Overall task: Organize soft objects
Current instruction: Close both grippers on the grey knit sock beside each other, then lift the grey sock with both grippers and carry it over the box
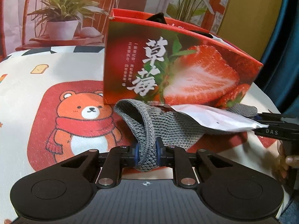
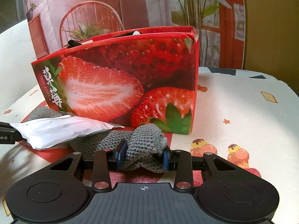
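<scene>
Left gripper [image 1: 147, 150] clamped on one end of grey knitted cloth [image 1: 168, 125], right gripper [image 2: 143, 155] clamped on other bunched end [image 2: 147, 140]; cloth lying on printed tablecloth [image 1: 24, 100] (bear picture under it), just before red strawberry box [image 1: 186, 65], white packet [image 1: 216, 118] on top; behind, backdrop [image 1: 61, 15] with painted chair and plants

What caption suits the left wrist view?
Left tongs clamp a grey knitted fabric piece before a red strawberry-printed cardboard box.
</scene>
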Action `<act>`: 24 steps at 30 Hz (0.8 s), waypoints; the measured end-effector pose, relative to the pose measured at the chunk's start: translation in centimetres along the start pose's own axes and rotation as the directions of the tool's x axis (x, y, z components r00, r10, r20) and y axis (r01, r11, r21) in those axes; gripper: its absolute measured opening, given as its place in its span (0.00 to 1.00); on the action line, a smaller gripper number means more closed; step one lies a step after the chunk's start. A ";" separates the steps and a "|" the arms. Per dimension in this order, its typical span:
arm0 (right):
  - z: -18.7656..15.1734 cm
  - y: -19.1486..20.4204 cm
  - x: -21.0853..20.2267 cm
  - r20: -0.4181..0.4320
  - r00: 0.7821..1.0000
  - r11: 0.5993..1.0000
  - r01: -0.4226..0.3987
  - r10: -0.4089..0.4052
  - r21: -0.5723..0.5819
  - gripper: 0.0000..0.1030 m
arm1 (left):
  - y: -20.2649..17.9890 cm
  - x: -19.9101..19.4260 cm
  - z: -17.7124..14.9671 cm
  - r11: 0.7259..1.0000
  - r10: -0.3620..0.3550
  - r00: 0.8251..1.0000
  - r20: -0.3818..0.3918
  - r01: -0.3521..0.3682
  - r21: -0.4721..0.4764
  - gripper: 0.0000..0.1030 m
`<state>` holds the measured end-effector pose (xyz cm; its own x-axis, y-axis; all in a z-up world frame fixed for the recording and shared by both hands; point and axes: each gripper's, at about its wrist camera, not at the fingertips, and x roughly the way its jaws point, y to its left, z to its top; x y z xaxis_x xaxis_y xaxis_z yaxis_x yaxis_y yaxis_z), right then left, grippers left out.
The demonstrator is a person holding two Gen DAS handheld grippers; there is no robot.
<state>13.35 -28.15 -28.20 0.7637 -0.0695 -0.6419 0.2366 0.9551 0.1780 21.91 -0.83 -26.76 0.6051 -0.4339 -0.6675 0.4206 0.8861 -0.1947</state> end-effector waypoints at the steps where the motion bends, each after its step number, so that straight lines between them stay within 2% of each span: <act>1: 0.0 0.0 -0.1 0.000 1.000 1.000 -0.002 0.002 -0.001 0.29 | 0.0 -0.1 -0.1 1.000 -0.004 1.000 -0.005 0.004 0.000 0.17; 6: 0.1 0.2 -0.7 -0.013 1.000 1.000 -0.024 0.024 -0.013 0.24 | -0.3 -1.2 -0.5 1.000 -0.022 0.999 -0.024 0.022 0.001 0.15; 10: -0.1 0.3 -1.9 -0.025 0.998 0.998 -0.058 0.058 -0.009 0.23 | -0.3 -2.9 -0.6 0.999 -0.046 0.999 -0.008 0.045 -0.011 0.14; 17: 0.3 1.2 -5.4 0.006 0.991 0.989 -0.134 0.134 -0.058 0.23 | -1.7 -7.1 0.3 0.992 -0.124 0.989 0.080 0.122 0.028 0.14; 24: 2.8 2.6 -8.3 0.088 0.979 0.977 -0.173 0.185 -0.120 0.23 | -2.5 -9.8 2.0 0.988 -0.153 0.972 0.180 0.147 0.044 0.14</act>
<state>9.27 -25.93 -20.33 0.8440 0.0829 -0.5300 0.0266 0.9803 0.1957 16.32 0.91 -18.31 0.6454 -0.5863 -0.4896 0.5344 0.8046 -0.2590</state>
